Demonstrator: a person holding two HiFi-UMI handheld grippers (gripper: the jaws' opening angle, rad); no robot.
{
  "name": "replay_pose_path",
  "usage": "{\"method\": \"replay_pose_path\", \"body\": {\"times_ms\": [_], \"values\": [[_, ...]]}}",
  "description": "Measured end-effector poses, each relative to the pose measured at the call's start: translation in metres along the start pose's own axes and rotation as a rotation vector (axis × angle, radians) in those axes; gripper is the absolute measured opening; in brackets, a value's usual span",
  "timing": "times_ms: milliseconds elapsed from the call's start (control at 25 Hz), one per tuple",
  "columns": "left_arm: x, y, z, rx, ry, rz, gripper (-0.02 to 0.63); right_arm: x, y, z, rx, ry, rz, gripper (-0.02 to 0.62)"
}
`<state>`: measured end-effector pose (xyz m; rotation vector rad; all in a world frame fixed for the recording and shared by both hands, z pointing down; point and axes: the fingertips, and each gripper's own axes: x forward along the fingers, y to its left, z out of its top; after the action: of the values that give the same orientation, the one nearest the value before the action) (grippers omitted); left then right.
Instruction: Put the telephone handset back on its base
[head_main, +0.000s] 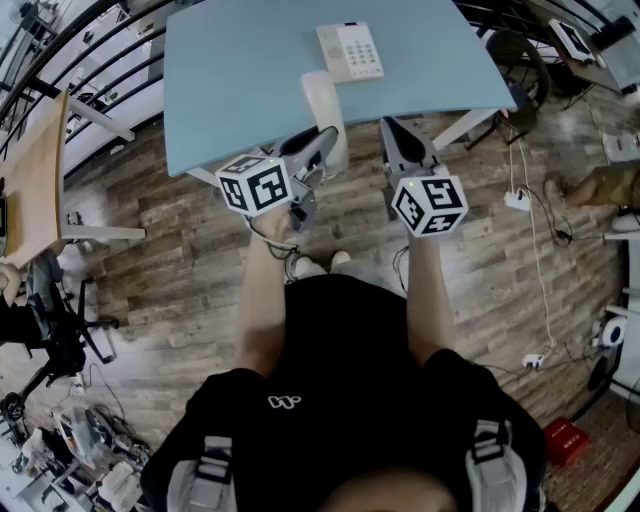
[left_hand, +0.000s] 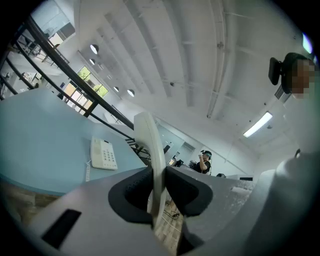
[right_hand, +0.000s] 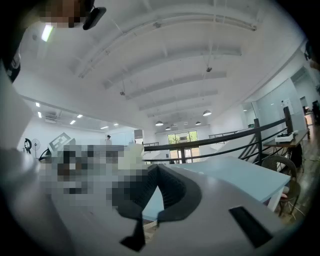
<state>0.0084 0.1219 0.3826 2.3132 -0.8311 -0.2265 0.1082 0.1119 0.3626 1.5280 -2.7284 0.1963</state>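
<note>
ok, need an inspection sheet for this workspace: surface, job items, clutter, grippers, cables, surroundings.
surface: light blue table, carrying only the telephone base.
job's things: white telephone base lies on the table's far part; white handset is off it, held at the table's near edge.
clutter: nothing seen on the table.
grippers: left gripper shut on the handset; right gripper shut, nothing between its jaws.
cables: coiled cord beside the base; white cables and a power strip on the floor at right.
surroundings: wood floor, wooden desk at left, black railing, a person in the distance.
</note>
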Motion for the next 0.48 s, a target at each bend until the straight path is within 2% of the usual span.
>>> {"method": "replay_pose_path", "body": {"times_ms": [160, 280, 480], "values": [[0.006, -0.007, 0.002, 0.007, -0.006, -0.006, 0.084, 0.001, -0.001, 0.001, -0.007, -0.002, 0.013, -0.006], [0.009, -0.007, 0.0, 0.021, 0.005, 0.0, 0.084, 0.002, -0.009, 0.001, 0.031, -0.024, 0.005, -0.006], [0.014, 0.001, 0.002, 0.006, -0.002, 0.02, 0.084, 0.007, -0.018, 0.001, 0.047, -0.027, 0.017, -0.006]]}}
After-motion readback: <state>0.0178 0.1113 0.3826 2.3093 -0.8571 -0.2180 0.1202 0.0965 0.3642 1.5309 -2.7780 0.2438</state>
